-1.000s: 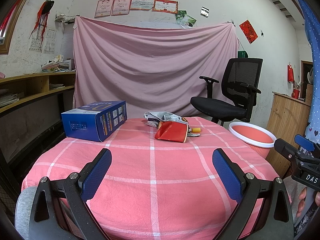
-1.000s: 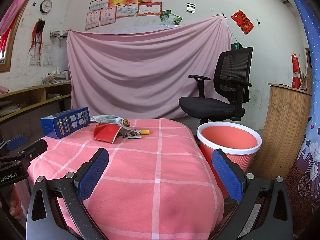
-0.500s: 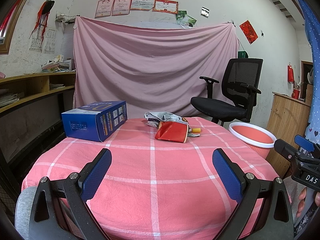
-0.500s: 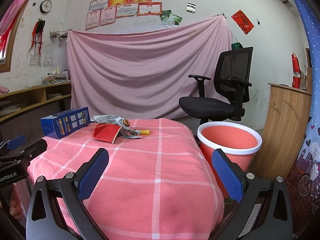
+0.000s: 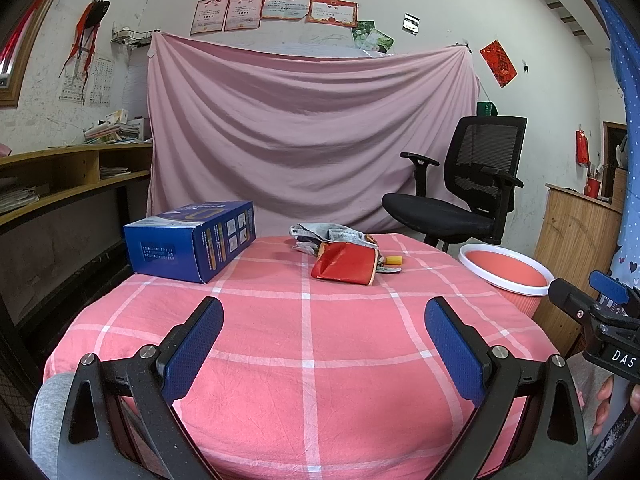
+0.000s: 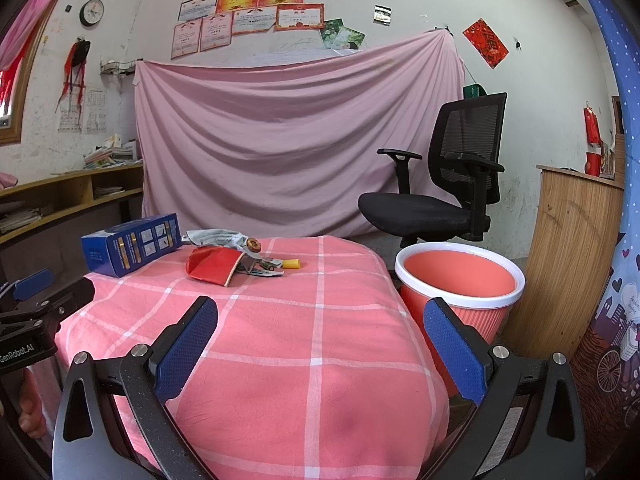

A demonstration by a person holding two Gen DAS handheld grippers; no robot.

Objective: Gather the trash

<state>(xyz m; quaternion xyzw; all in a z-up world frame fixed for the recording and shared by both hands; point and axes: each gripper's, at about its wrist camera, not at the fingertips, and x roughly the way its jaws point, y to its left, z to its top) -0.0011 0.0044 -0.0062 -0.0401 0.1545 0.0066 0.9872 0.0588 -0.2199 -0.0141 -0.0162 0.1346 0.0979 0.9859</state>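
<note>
- The left gripper [image 5: 324,344], with blue-padded black fingers, is hovering wide apart and gripping nothing over the near edge of the table covered in a pink checked cloth [image 5: 308,380].
- The right gripper [image 6: 320,344] is likewise hanging spread wide and empty above the table's near right corner.
- A small trash heap is lying toward the table's far side: a crumpled red wrapper [image 5: 346,266], grey crumpled paper [image 5: 332,235] just behind it and a small yellow piece [image 5: 394,260] beside it.
- A blue rectangular cardboard box [image 5: 192,246] is sitting at the table's far left.
- A coral ribbed plastic bin with a white rim [image 6: 460,284] is standing on the floor just right of the table.
</note>
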